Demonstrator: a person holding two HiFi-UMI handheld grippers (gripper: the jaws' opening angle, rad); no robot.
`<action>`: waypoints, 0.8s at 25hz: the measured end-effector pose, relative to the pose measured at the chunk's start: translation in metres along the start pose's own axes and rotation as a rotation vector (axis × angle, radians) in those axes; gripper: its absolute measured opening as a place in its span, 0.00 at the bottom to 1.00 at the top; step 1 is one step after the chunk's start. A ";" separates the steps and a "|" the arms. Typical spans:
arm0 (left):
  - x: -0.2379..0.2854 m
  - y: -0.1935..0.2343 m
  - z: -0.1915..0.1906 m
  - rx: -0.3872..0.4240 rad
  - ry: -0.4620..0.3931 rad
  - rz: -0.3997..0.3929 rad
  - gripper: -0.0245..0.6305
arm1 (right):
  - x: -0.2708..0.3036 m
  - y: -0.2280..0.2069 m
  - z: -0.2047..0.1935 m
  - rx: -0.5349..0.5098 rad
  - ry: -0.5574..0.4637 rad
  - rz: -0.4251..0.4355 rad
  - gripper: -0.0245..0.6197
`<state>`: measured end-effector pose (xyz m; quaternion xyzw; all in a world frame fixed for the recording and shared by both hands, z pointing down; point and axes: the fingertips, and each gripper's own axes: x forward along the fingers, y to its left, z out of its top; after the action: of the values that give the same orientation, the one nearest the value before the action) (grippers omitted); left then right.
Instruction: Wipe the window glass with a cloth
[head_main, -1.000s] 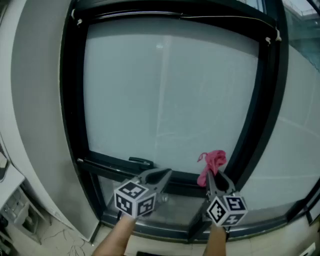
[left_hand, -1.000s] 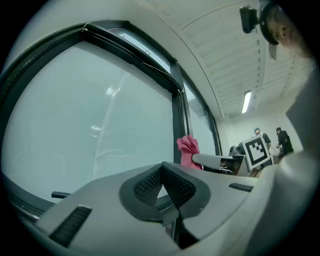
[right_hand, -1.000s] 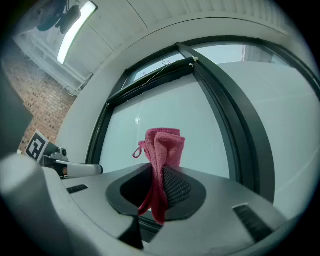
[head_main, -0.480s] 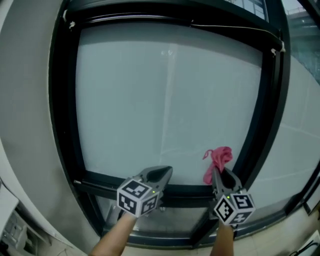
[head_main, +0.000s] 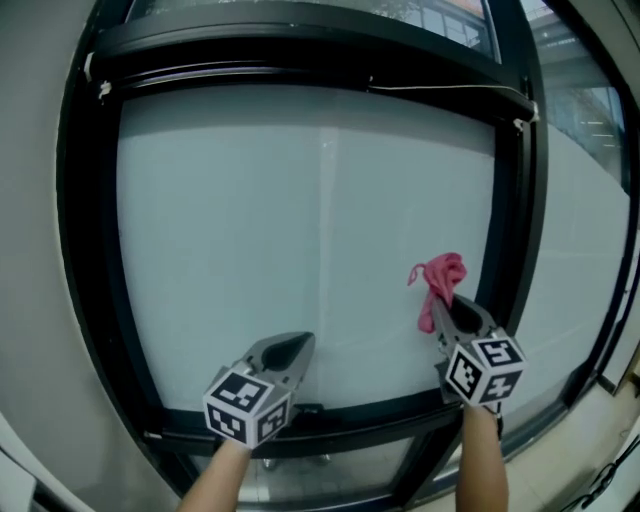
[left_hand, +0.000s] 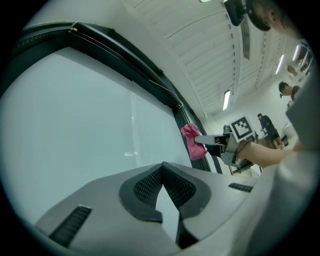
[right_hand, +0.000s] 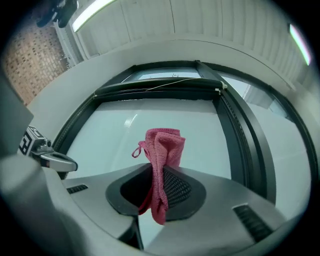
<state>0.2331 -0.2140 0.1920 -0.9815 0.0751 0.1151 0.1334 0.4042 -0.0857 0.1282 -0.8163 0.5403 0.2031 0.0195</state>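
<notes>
A large pane of frosted window glass (head_main: 300, 220) fills a black frame (head_main: 90, 250) in the head view. My right gripper (head_main: 448, 305) is shut on a pink cloth (head_main: 440, 283), held up close to the glass near the pane's lower right; whether the cloth touches the glass I cannot tell. In the right gripper view the cloth (right_hand: 161, 160) sticks up from between the jaws and hangs below them. My left gripper (head_main: 290, 347) is shut with nothing in it, low at the pane's bottom centre. The left gripper view shows the pink cloth (left_hand: 190, 141) off to its right.
A black handle (head_main: 305, 409) sits on the lower frame bar. A second glazed panel (head_main: 575, 250) lies right of the black mullion (head_main: 520, 230). A grey wall (head_main: 30, 200) borders the left. People (left_hand: 285, 90) stand far off in the room behind.
Both grippers have risen along the pane, the right one with the cloth higher up the glass. The view has tilted upward, so the lower sill and floor have dropped out.
</notes>
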 end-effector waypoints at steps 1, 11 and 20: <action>-0.002 0.007 0.004 0.007 -0.003 0.007 0.05 | 0.010 -0.009 0.010 -0.014 -0.004 -0.018 0.14; 0.024 0.027 0.029 0.084 -0.049 0.049 0.05 | 0.075 -0.133 0.099 -0.112 -0.099 -0.229 0.14; 0.045 0.009 0.026 0.127 -0.069 0.033 0.05 | 0.092 -0.193 0.185 -0.183 -0.235 -0.329 0.14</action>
<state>0.2700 -0.2204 0.1548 -0.9651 0.0937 0.1458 0.1961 0.5486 -0.0392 -0.1102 -0.8626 0.3732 0.3390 0.0410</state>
